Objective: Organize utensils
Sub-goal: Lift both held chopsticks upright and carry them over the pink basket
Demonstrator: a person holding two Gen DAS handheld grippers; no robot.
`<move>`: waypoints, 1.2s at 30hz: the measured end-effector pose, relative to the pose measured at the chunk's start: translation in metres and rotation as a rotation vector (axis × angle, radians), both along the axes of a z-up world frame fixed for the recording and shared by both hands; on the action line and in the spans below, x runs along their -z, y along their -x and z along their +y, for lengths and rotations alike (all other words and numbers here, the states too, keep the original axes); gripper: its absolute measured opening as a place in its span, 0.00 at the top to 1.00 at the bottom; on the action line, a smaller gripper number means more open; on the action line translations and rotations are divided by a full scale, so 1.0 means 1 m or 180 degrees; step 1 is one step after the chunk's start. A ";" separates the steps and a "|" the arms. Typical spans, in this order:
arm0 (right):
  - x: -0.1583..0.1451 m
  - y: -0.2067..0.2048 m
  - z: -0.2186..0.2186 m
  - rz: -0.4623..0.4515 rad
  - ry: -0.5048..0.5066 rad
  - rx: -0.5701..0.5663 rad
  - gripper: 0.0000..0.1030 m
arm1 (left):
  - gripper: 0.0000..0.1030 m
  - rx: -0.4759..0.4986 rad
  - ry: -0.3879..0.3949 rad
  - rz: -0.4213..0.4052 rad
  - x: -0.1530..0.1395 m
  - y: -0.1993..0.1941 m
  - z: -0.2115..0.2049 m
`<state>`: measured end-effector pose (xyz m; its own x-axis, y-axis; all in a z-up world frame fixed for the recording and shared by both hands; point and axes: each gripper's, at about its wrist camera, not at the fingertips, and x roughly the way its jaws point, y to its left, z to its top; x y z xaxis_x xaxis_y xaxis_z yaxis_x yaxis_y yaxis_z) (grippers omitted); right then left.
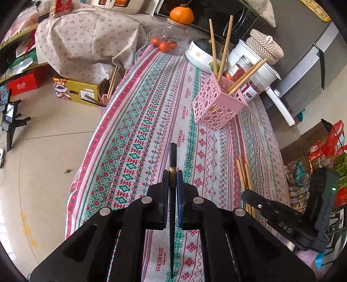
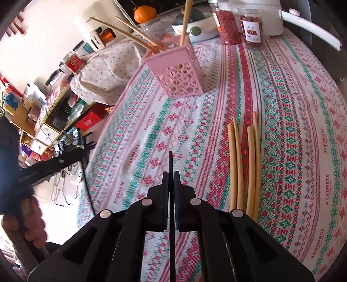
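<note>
Black chopsticks sit clamped in both tools: the left gripper [image 1: 172,173] pinches one black chopstick [image 1: 172,158], the right gripper [image 2: 171,174] another [image 2: 171,161]. Ahead on the patterned tablecloth [image 1: 138,134] stands the pink holder [image 1: 219,104] with bamboo chopsticks [image 1: 225,45]; loose bamboo ones [image 2: 244,164] lie beside the right gripper.

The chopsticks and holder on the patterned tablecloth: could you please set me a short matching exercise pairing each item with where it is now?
Items:
1. black chopstick
2. bamboo chopsticks
3. pink holder
4. orange fruit

Places:
A. standing on the tablecloth, with several light chopsticks in it
B. lying loose, flat on the tablecloth
C. clamped in the left hand-held gripper
D. on top of a glass jar at the far end

Pairs: 1-C, 2-B, 3-A, 4-D
</note>
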<state>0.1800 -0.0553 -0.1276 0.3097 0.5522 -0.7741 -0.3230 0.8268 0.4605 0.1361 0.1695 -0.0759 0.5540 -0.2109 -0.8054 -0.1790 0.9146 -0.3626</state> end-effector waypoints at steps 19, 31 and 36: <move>-0.082 -0.002 -0.099 -0.0506 -0.0797 0.0808 0.95 | 0.94 -0.0327 -0.0132 -0.0721 -0.068 -0.006 -0.051; -0.114 -0.023 -0.151 -0.0706 -0.1167 0.1214 0.95 | 0.94 -0.0476 -0.0428 -0.1178 -0.152 -0.038 -0.064; -0.113 -0.027 -0.166 -0.0684 -0.1243 0.1295 0.95 | 0.94 -0.0512 -0.0537 -0.1348 -0.179 -0.059 -0.074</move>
